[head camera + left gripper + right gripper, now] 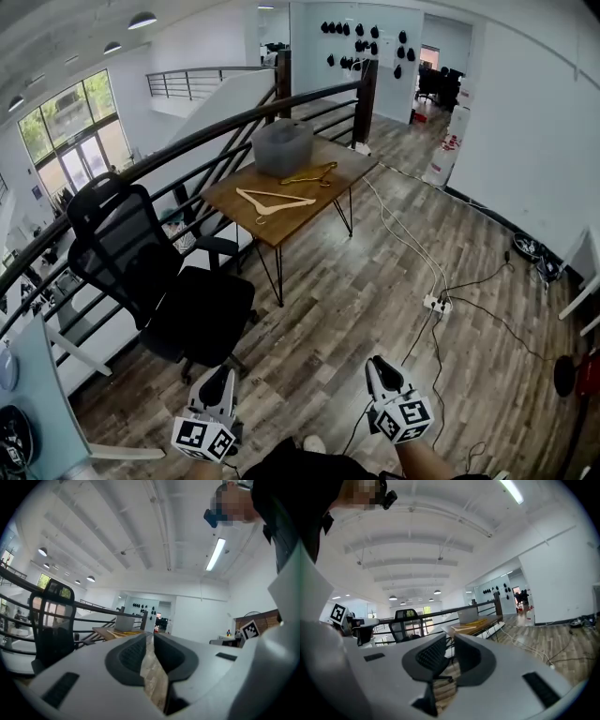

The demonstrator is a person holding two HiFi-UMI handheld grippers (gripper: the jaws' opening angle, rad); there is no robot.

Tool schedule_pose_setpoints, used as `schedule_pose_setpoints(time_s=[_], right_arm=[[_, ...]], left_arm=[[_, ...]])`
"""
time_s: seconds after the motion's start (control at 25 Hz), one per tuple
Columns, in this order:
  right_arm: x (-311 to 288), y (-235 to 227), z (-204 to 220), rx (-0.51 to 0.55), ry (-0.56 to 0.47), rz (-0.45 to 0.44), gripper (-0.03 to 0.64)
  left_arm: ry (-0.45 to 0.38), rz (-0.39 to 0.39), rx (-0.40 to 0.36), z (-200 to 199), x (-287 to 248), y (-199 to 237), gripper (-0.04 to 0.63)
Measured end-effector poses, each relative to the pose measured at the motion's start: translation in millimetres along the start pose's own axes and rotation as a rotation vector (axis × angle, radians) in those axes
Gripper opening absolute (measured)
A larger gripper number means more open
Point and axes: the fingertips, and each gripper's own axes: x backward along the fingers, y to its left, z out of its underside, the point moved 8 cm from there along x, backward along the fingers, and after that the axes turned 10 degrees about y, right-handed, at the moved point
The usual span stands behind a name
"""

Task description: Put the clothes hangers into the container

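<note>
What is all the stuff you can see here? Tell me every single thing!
table: one, brown wood with black legs, beside the railing
container: one, grey, on the table's far end
pale hanger: one, light wood, flat on the table
yellowish hanger: one, flat on the table, next to the container
office chair: one, black, on the near side of the table
railing: one, black, behind the table and chair
power strip: one, white, on the floor among cables
left gripper: one, grey, bottom left, jaws together, empty
right gripper: one, grey, bottom right, jaws close together, empty
</note>
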Motion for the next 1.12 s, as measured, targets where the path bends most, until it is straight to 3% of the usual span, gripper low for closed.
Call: schedule_pose_setpoints(time_s=[0.04,0.08,0.12,0.68,1.12], right_arm=[[0.5,0.9,-2.8,0.007,-0.023,-0.01,0.096],[1.1,1.3,-5.3,0.012,-0.04,-0.021,0.193],[1.7,1.0,-7.5,0.016,-0.052,-0.032,0.224],[11.4,-54.4,-14.4,0.024,-0.045,-0.017,0.252],[-20.8,-83.2,-23.3,-0.01,-0.05,0.012,0.235]], left_arm=[[-0.012,0.013,-0.002,-1.8,-2.2,-1.4,0.074],[-0.018,0.019,-0.005,-3.5,-4.6,-3.2,0.201],[-0.019,0.018,-0.009,-5.1,-7.4,-5.2,0.268],[-0.001,-0.024,-0.017,-0.7,-41.6,-43.5,0.303],[0.029,-0.011,-0.009,0.1,-85.9,-40.5,0.304]])
